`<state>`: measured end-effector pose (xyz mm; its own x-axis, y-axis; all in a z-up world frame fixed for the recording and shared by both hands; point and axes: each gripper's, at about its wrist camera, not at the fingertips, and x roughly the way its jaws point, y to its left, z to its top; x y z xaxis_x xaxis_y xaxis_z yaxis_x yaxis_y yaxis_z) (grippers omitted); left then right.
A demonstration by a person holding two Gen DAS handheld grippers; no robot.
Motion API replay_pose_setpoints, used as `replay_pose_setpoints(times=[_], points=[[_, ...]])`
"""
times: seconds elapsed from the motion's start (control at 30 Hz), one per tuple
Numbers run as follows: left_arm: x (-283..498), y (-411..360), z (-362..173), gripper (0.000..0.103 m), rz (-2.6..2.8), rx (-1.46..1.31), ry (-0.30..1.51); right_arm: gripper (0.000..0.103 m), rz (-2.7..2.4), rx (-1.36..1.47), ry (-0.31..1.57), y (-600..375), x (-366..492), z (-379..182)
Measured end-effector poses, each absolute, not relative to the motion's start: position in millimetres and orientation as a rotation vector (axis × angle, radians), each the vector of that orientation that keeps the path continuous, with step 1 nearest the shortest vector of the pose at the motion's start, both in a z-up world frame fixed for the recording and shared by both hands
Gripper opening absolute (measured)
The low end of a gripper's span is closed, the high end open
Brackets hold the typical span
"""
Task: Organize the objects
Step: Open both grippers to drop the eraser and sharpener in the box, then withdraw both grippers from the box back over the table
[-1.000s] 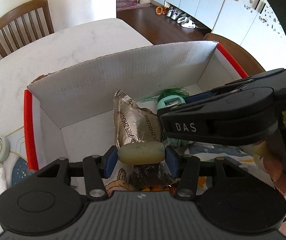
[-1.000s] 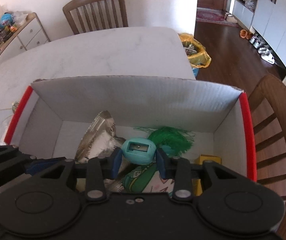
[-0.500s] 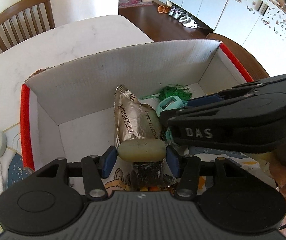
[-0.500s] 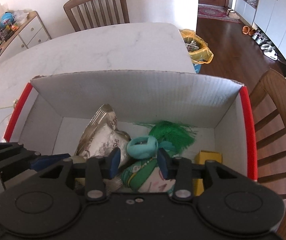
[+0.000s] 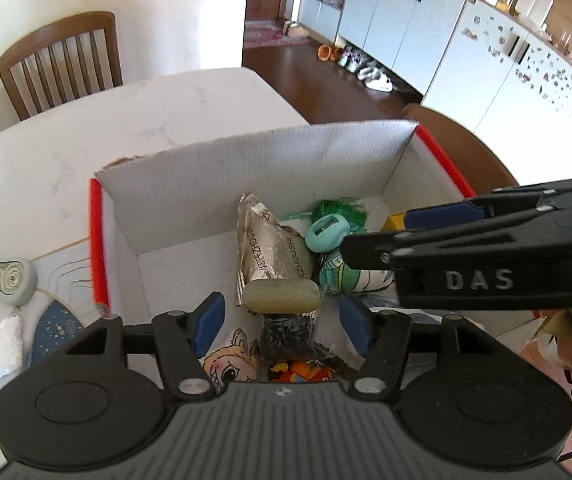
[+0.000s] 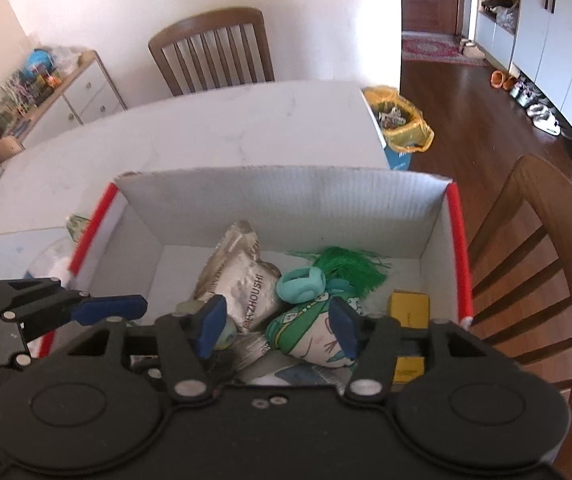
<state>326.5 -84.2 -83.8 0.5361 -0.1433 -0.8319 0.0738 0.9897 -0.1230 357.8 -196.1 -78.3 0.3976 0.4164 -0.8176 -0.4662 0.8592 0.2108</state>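
Note:
A white cardboard box [image 5: 270,168] with red edges stands on the table; it also shows in the right wrist view [image 6: 286,196]. My left gripper [image 5: 282,320] is open above the box's near side. A pale yellowish eraser [image 5: 282,297] lies between its fingers on a silver snack bag [image 5: 270,252], touching neither pad. My right gripper [image 6: 278,326] is open and empty above the box. A teal sharpener [image 6: 301,285] lies in the box on a green-tasselled pouch [image 6: 317,332]. The right gripper also shows in the left wrist view [image 5: 405,224].
A yellow packet [image 6: 409,308] lies at the box's right side. A pale green sharpener-like object [image 5: 8,282] and a white wrapped item [image 5: 4,344] lie on a mat left of the box. Wooden chairs [image 6: 214,48] stand behind and to the right [image 6: 533,264].
Both grippers opened. The eraser dropped onto the silver bag and the teal sharpener onto the green pouch. Both grippers rose and pulled back from the box.

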Motion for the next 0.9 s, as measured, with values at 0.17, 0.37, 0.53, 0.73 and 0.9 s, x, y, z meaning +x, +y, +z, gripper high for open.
replay_pose_setpoints(times=[0.17, 0.37, 0.53, 0.73, 0.9], points=[[313.4, -79.2, -67.5, 0.063, -0.142, -0.081, 0.959, 0.058, 0.577, -0.036, 0.953, -203.5, 343.1, -59.4], [296.9, -72.4, -47.8, 0.064, -0.15, -0.075, 0.906, 0.063, 0.592, 0.008, 0.909, -210.5, 323.6, -40.6], [284.4, -65.5, -34.7, 0.067, -0.153, -0.062, 0.868, 0.068, 0.591, 0.02, 0.871, -213.2, 308.5, -29.8], [268.3, -50.2, -22.3, 0.078, -0.156, -0.063, 0.823, 0.079, 0.581, 0.053, 0.846, -211.6, 292.9, -22.9], [257.4, -32.2, -18.7, 0.082, -0.144, -0.075, 0.809, 0.089, 0.586, 0.067, 0.814, -204.0, 281.2, -19.5]])
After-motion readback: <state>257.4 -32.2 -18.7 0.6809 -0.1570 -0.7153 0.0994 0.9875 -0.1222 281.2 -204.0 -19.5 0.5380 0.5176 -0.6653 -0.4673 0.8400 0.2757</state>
